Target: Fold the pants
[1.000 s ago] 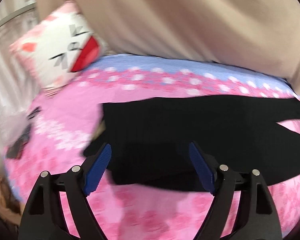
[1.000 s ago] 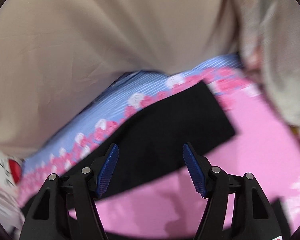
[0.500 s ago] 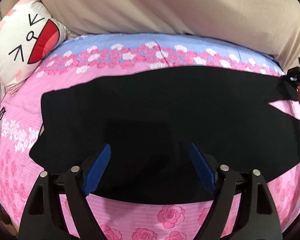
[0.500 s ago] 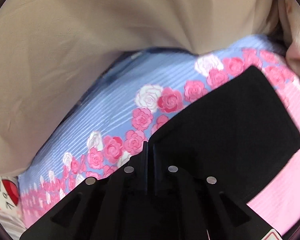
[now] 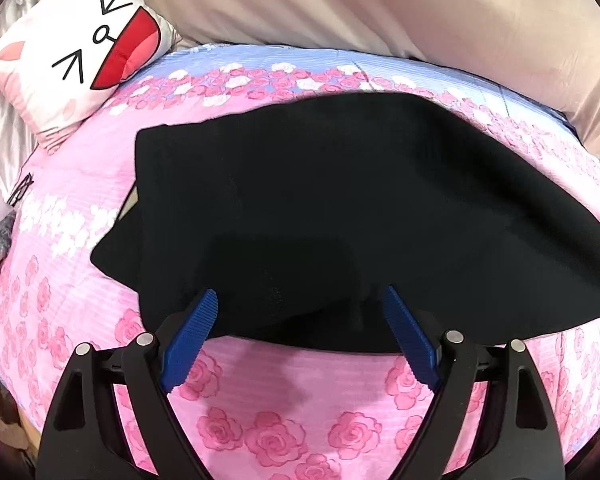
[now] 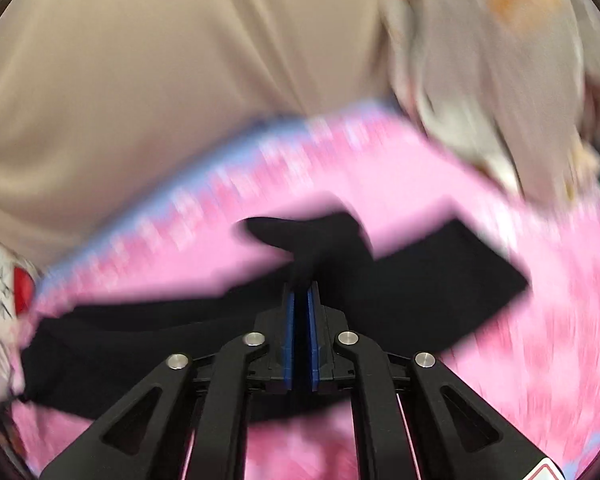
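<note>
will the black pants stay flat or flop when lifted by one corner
Probably flop: where the right tongs pinch the black pants, the cloth bunches and peaks. They look thin and light, lying limp over the pink bedsheet.

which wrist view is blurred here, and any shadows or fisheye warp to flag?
Right wrist view: heavy motion blur smears the bedsheet and pants; only the right gripper is sharp. Left wrist view: sharp, strong fisheye bowing of the bed; soft shadow on the sheet between the left gripper's fingers.

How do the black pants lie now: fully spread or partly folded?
Partly folded: the right gripper pinches a leg end of the black pants, lifted over the cloth below.
</note>
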Motion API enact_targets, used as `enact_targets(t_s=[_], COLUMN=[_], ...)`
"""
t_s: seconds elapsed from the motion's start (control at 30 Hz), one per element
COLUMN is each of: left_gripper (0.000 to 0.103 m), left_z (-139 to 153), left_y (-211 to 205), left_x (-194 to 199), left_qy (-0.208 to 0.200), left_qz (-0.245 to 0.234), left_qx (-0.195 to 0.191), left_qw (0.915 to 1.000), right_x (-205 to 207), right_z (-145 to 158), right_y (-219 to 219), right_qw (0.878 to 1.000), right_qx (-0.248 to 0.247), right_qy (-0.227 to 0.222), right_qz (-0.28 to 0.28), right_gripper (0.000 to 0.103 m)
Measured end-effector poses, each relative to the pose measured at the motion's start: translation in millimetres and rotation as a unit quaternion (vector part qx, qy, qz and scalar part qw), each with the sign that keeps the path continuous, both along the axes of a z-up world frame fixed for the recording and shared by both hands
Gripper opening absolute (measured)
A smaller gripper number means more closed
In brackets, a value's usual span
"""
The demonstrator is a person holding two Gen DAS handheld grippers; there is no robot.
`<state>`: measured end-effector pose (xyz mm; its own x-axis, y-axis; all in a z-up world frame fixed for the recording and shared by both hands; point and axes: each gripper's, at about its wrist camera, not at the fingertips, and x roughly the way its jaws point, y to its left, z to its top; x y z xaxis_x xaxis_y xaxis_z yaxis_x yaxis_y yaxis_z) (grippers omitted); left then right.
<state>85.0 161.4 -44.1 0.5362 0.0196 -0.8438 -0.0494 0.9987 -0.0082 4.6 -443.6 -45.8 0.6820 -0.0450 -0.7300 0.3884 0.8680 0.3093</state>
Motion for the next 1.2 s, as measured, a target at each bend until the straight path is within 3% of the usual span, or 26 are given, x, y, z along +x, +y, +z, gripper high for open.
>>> enact_targets(t_s=[0.03, 0.07, 0.13, 0.2, 0.23, 0.27, 0.37, 0.5, 0.53, 0.57, 0.63, 0.67, 0.73, 0.8, 0.83, 0.9, 0.93, 1.0, 1.07, 1.13, 1.2], left_gripper=[0.083, 0.083, 0.083, 0.083, 0.083, 0.083, 0.083, 0.084, 0.085, 0.089, 0.091, 0.091, 0.091, 0.091, 0.091, 0.091, 0.091, 0.091, 0.091, 0.091, 0.091], left_z=[-0.2, 0.2, 2.0, 4.3, 5.1, 5.9, 10.1, 19.2, 21.3, 22.4, 25.3, 26.7, 27.5, 23.6, 20.0, 13.5, 10.6, 9.9, 11.9, 11.8, 9.6], left_y=[-0.7, -0.7, 0.0, 0.1, -1.3, -4.2, -20.9, -49.8, -56.5, -59.9, -64.1, -64.3, -60.8, -53.9, -51.7, -50.1, -49.5, -48.3, -42.6, -34.3, -20.1], left_x=[-0.8, -2.4, -8.2, -15.2, -17.4, -18.7, -19.2, -20.7, -21.2, -20.9, -21.2, -21.5, -21.9, -18.3, -15.3, -11.5, -10.0, -11.1, -16.2, -20.5, -25.3], left_qy=[0.002, 0.006, 0.008, 0.006, 0.004, 0.002, -0.007, -0.019, -0.022, -0.023, -0.026, -0.027, -0.029, -0.026, -0.022, -0.012, -0.006, -0.004, -0.009, -0.011, -0.010], left_qz=[0.001, 0.003, 0.003, 0.005, 0.006, 0.006, -0.004, -0.028, -0.032, -0.034, -0.036, -0.037, -0.033, -0.020, -0.017, -0.012, -0.010, -0.009, -0.006, -0.001, 0.010], left_qx=[-0.005, -0.011, -0.025, -0.023, -0.017, -0.009, -0.006, -0.022, -0.022, -0.020, -0.014, -0.009, -0.002, 0.001, -0.001, -0.008, -0.013, -0.021, -0.020, -0.019, -0.026], left_qw=[1.0000, 0.9999, 0.9996, 0.9997, 0.9998, 0.9999, 1.0000, 0.9992, 0.9990, 0.9990, 0.9989, 0.9989, 0.9991, 0.9995, 0.9996, 0.9998, 0.9998, 0.9997, 0.9997, 0.9998, 0.9996], right_x=[-0.3, -8.1, -30.8, -41.2, -40.2, -36.2, -0.1, 59.0, 69.9, 81.2, 79.7, 69.2, 41.1, 2.6, -10.0, -8.6, -8.8, -30.5, -52.0, -51.4, -39.0], right_z=[-13.4, -25.5, -21.8, 0.8, 9.2, 26.4, 41.0, 8.4, -2.9, -13.8, -18.1, -5.2, 19.8, 31.6, 21.6, -4.9, -29.3, -27.0, -4.0, 12.7, 29.4], right_y=[-6.1, -13.8, -22.1, -18.1, -14.6, -3.4, 24.4, 43.1, 41.2, 29.3, 0.5, -17.1, -46.7, -87.3, -111.0, -128.0, -138.3, -137.9, -118.7, -93.2, -52.0], right_qw=[1.000, 0.999, 0.997, 0.996, 0.995, 0.992, 0.978, 0.956, 0.953, 0.957, 0.979, 0.987, 0.993, 0.996, 0.995, 0.991, 0.983, 0.986, 0.982, 0.983, 0.991], right_qx=[-0.005, -0.005, -0.004, -0.038, -0.059, -0.104, -0.207, -0.281, -0.288, -0.268, -0.182, -0.149, -0.120, -0.033, -0.002, -0.033, -0.048, -0.014, -0.045, -0.076, -0.073], right_qy=[0.022, 0.038, 0.026, 0.001, -0.011, -0.026, -0.013, 0.056, 0.073, 0.087, 0.080, 0.053, 0.003, -0.049, -0.037, 0.038, 0.105, 0.050, 0.015, 0.002, -0.017], right_qz=[-0.013, -0.032, -0.069, -0.078, -0.074, -0.059, 0.007, 0.058, 0.061, 0.064, 0.049, 0.024, -0.024, -0.062, -0.089, -0.120, -0.140, -0.161, -0.185, -0.168, -0.107], right_gripper=[0.018, 0.019, 0.022, 0.053, 0.076, 0.082, 0.083, 0.079, 0.045, 0.007, 0.007, 0.007, 0.007, 0.009, 0.015, 0.025, 0.027, 0.027, 0.028, 0.032, 0.041])
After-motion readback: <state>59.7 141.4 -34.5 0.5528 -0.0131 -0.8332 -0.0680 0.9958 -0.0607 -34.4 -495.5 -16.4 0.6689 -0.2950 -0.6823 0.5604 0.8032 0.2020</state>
